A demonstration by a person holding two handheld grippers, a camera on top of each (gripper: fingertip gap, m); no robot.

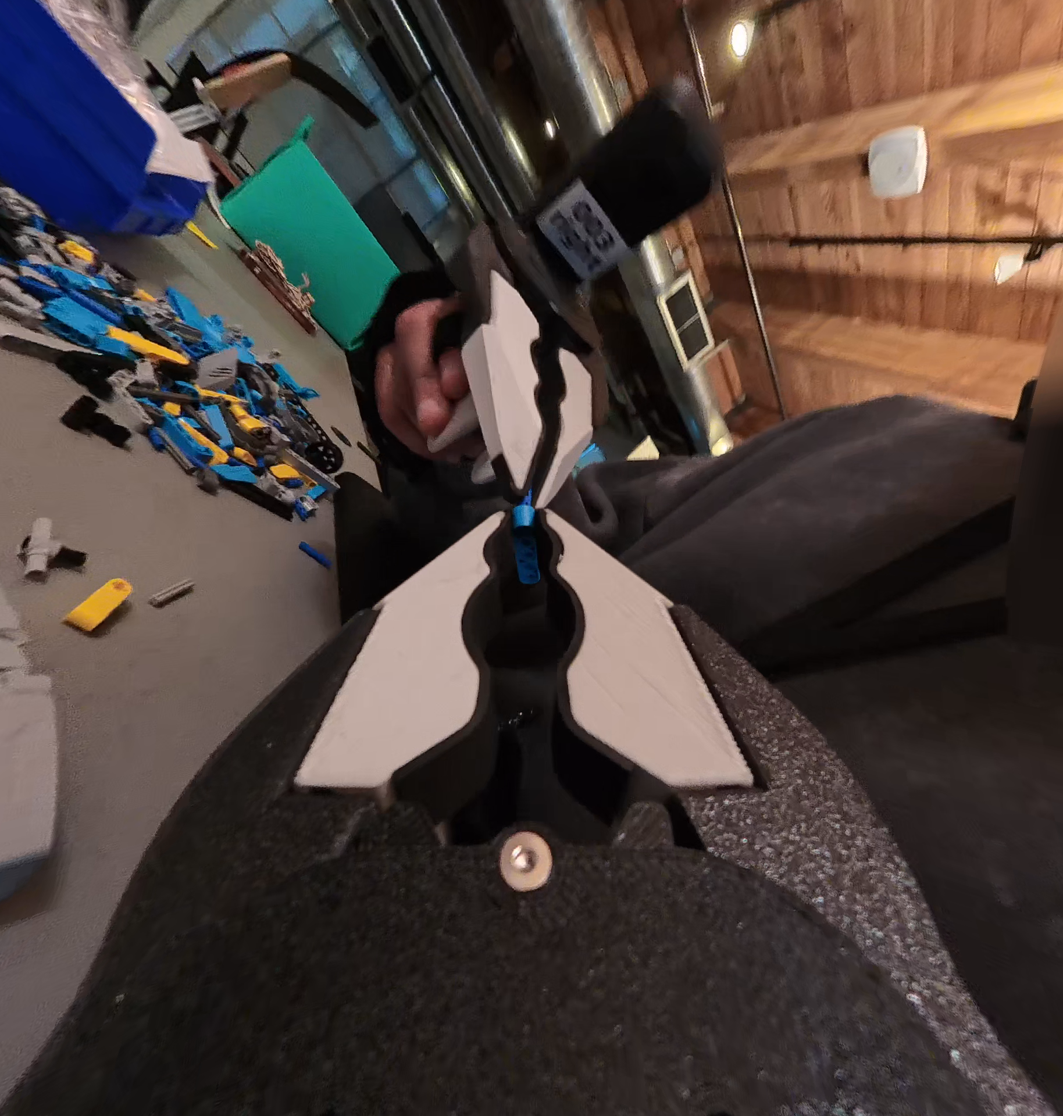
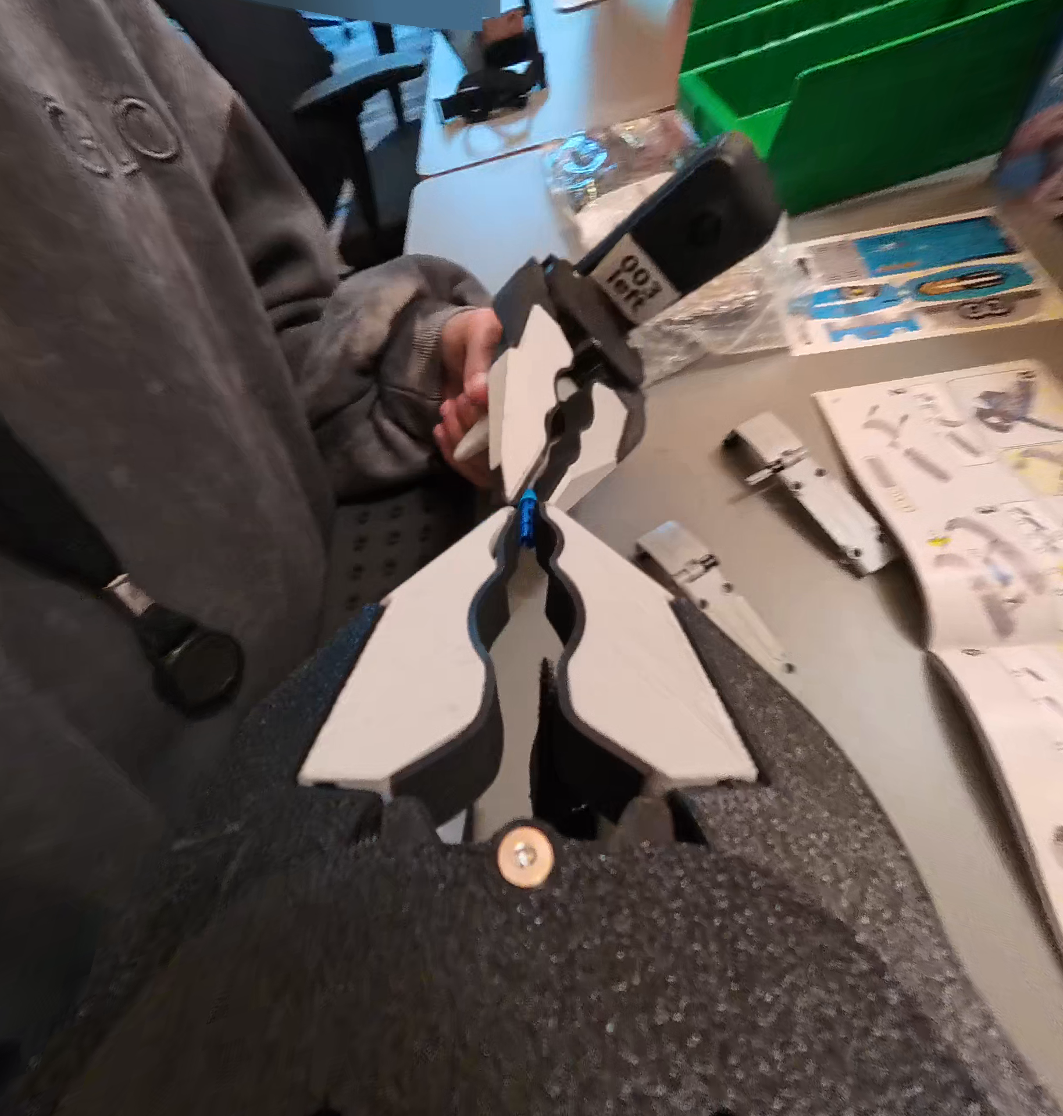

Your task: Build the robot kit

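1. Between the tips of the left tool (image 1: 524, 524), a small blue connector piece (image 1: 526, 543) is pinched, its length lying back along the slot between the white fingers (image 1: 432, 652).
2. Tip to tip with it, the right tool (image 1: 526, 483) comes in from the far side, closed on the upper end of the same piece; a hand (image 1: 420, 386) grips its handle.
3. In the right wrist view the arrangement mirrors: the right tool (image 2: 526, 513) is clamped on the blue connector piece (image 2: 527, 522), and the left tool (image 2: 532, 488) meets it from the far side, held by a hand (image 2: 471, 386) coming out of a grey sleeve (image 2: 372, 362).
4. Both tools are raised off the table (image 1: 154, 694).
5. To the left in the left wrist view, a pile of blue, yellow and grey building parts (image 1: 154, 362) lies on the table, with a loose yellow piece (image 1: 97, 604) nearer.
6. To the right in the right wrist view, two grey assemblies (image 2: 813, 489) lie beside an open instruction booklet (image 2: 970, 513), with a sticker sheet (image 2: 916, 284) and green bins (image 2: 879, 102) farther off.
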